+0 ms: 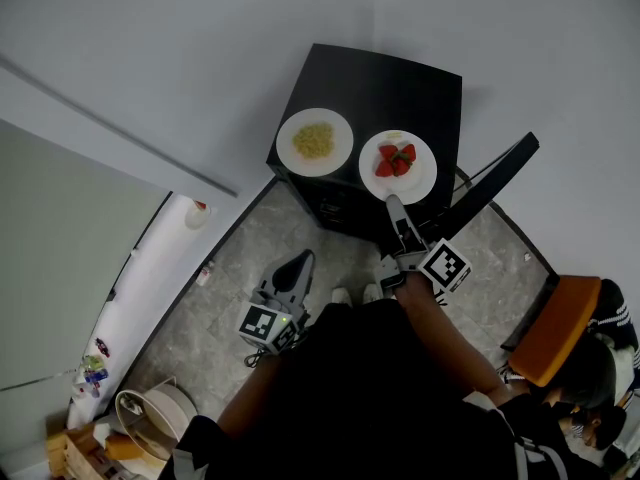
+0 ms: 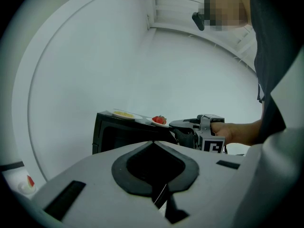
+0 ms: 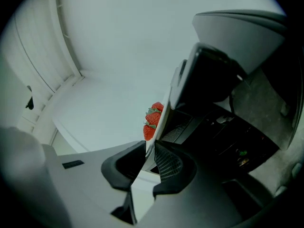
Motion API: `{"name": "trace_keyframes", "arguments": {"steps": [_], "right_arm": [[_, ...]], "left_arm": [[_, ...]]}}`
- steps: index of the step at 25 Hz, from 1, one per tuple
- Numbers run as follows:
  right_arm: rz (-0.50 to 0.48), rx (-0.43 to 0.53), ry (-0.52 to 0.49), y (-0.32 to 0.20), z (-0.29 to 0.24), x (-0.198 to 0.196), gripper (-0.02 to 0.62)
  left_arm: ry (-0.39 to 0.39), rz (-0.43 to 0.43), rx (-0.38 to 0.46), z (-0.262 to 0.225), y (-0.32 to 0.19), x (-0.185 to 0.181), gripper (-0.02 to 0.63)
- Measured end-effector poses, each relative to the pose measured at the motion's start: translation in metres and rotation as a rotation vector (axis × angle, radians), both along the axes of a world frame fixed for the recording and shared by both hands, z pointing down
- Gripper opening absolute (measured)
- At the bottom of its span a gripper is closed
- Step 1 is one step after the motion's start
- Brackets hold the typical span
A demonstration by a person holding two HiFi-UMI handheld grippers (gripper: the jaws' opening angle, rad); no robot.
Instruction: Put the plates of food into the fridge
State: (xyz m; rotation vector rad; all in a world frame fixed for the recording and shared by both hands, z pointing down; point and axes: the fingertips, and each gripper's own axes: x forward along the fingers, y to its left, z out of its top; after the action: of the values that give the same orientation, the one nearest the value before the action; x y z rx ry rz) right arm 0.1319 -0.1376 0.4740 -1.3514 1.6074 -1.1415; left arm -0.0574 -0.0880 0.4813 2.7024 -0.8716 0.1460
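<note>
**A:** Two grippers, then. How do the fingers stand?

**B:** The left gripper point(image 1: 298, 265) is nearest, low over the stone floor point(image 1: 235, 258). Its fingers are closed with nothing between them. The right gripper point(image 1: 393, 204) is further out, and its fingers are closed on the near rim of the strawberry plate point(image 1: 421, 180).

**A:** Where does that plate sit?

**B:** On top of the black fridge point(image 1: 400, 88), right at the near edge. The yellow-food plate point(image 1: 338, 128) is beside it to the left, not touching.

**A:** Any room to move?

**B:** There is open floor to the left of the fridge. On the right a dark door point(image 1: 495, 190) juts out, with an orange chair point(image 1: 562, 323) beyond. The wall point(image 1: 520, 38) is close behind.

**A:** What do the gripper views add?

**B:** The right gripper view is rolled over. It shows the plate edge-on, with the strawberries point(image 3: 153, 120) on one side and the fridge's dark front on the other. The left gripper view shows both plates in profile and the hand point(image 2: 229, 132) on the right gripper.

**A:** Anything hard to read?

**B:** The person's body hides the nearest floor. I cannot name the yellow food, and the fridge's front is too dark to make out.
</note>
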Motion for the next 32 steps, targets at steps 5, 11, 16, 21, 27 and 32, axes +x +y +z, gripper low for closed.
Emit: {"name": "trace_keyframes", "arguments": {"steps": [5, 11, 16, 21, 27, 32], "right_arm": [[0.001, 0.016, -0.057, 0.002, 0.002, 0.002, 0.058], [-0.014, 0.026, -0.115, 0.016, -0.001, 0.001, 0.048], [-0.026, 0.035, -0.155, 0.027, 0.0, -0.001, 0.046], [-0.052, 0.041, -0.163, 0.034, -0.002, -0.004, 0.046], [-0.076, 0.06, -0.167, 0.058, -0.005, -0.011, 0.044], [-0.116, 0.08, -0.177, 0.074, -0.008, -0.021, 0.044]], "left_arm": [[-0.014, -0.009, -0.006, 0.005, -0.004, -0.001, 0.023], [-0.009, 0.005, -0.002, 0.004, 0.006, 0.004, 0.023], [-0.011, 0.013, -0.013, 0.007, 0.013, 0.006, 0.023], [-0.01, 0.013, -0.012, 0.006, 0.011, 0.008, 0.023], [-0.008, 0.028, -0.01, 0.002, 0.028, 0.009, 0.023], [-0.02, 0.033, -0.018, 0.006, 0.037, 0.006, 0.021]]}}
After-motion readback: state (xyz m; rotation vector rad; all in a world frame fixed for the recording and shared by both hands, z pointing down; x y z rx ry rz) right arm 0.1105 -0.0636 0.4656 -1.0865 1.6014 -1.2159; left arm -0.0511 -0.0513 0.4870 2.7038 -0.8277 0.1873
